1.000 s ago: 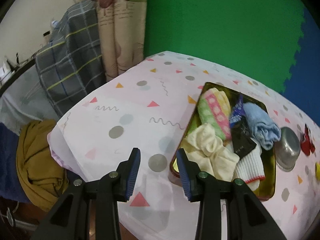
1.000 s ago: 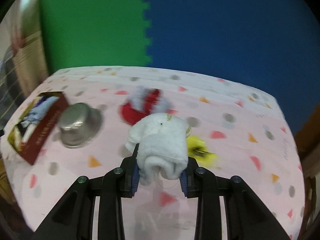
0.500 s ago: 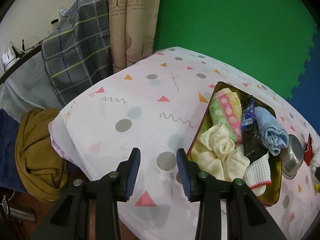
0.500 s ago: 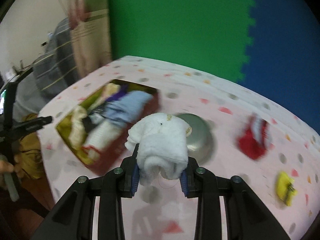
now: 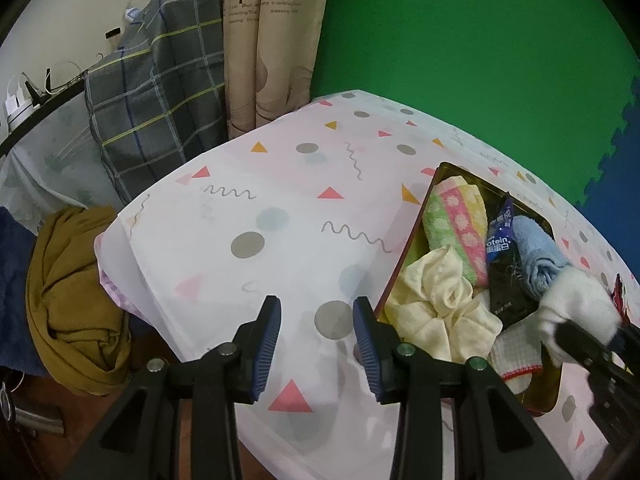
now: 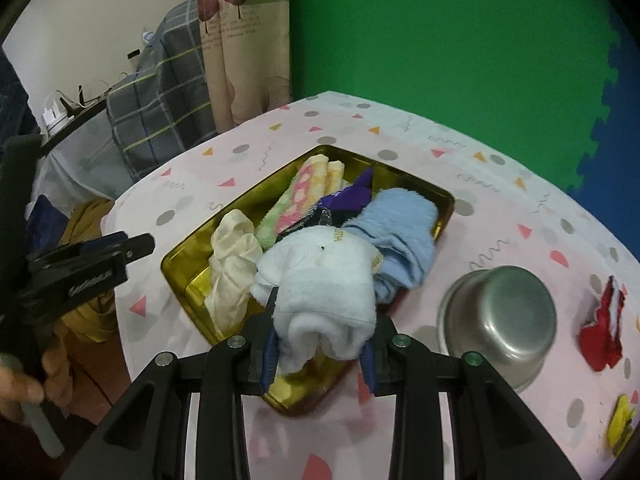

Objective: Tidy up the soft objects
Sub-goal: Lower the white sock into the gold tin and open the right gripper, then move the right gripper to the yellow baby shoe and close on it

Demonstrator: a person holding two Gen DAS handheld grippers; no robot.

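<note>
Soft objects mostly fill the gold tray point(image 6: 182, 276), the right tongs point(image 6: 320, 354) grip a white cloth point(image 6: 320, 288) above it, the left tongs point(image 5: 316, 340) gape empty, and a red piece point(image 6: 602, 330) waits on the worktop point(image 6: 516, 220).

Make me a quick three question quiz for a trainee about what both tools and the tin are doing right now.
1. True or false: the left tool is gripping a cloth.
2. What does the right tool hold? A) blue towel B) white rolled cloth C) steel bowl
3. Fill in: the white rolled cloth hangs over the gold ____.

Key
1. False; its jaws are apart over the tablecloth with nothing between them.
2. B; the blue towel lies in the tin and the steel bowl sits upside down beside it.
3. tin
</note>
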